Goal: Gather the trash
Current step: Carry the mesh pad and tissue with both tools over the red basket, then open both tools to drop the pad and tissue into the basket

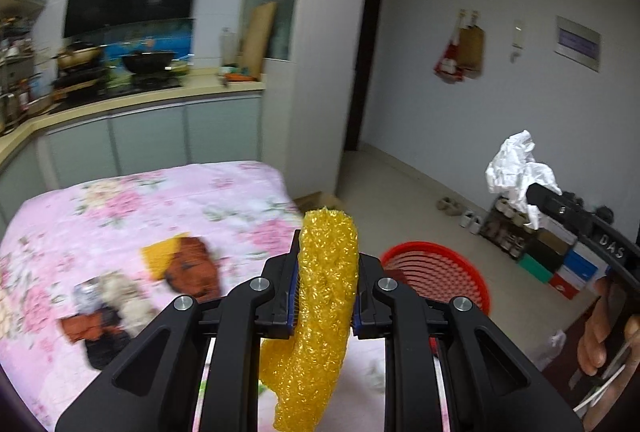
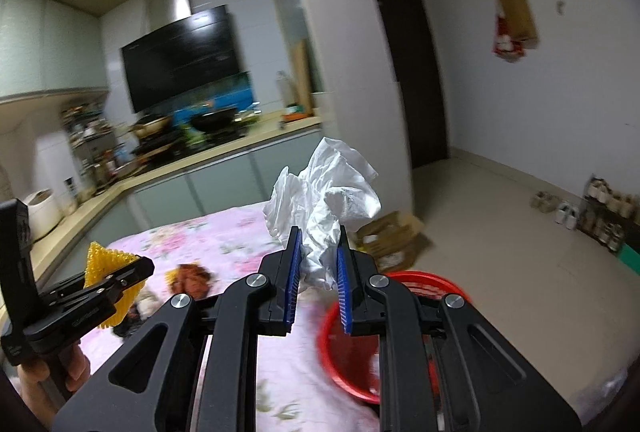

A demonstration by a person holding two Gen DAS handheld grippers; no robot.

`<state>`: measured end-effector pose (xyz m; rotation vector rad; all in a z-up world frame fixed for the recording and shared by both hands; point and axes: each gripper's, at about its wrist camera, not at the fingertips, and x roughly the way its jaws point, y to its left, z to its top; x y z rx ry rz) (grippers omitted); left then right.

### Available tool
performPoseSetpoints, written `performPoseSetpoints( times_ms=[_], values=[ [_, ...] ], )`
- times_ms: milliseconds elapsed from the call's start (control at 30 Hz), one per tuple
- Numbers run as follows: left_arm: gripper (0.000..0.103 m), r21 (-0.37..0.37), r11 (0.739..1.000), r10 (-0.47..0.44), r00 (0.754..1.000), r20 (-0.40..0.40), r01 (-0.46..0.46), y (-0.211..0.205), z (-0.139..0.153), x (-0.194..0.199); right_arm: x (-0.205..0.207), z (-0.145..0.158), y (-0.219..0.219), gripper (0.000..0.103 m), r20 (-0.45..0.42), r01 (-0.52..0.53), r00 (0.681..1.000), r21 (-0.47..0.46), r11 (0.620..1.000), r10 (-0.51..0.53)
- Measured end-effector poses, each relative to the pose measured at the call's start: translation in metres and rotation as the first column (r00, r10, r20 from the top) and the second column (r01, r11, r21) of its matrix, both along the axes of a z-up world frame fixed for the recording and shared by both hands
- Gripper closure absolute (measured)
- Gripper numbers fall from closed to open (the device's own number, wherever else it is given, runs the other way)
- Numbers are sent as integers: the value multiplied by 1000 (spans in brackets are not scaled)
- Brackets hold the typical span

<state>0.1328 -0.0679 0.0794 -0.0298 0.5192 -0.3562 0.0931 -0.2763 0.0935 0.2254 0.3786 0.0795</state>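
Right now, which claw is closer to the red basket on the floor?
Right. The right claw, clamped on crumpled white paper, hangs near the red basket, by its rim. The left claw, gripping yellow foam netting, sits farther left over the floral table.

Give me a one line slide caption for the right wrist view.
Right tongs clamp crumpled white paper above a red basket; left tongs hold yellow foam netting.
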Motion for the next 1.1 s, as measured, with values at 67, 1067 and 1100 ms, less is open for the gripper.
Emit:
performPoseSetpoints(
  times_ms=[67, 1067, 1100],
  values=[
    [86, 0, 999, -43, 999, -16, 43, -21, -2, 6, 2, -5, -11, 86, -18, 29, 999, 14, 999, -28],
    [69, 66, 947, -274, 899, -341, 314, -174, -120, 89, 71, -116, -74, 80, -364, 191, 922, 130, 973, -132],
    [66, 71, 947, -273, 902, -336, 313, -174, -122, 88, 70, -117, -76, 76, -366, 192, 921, 135, 972, -132]
  ],
)
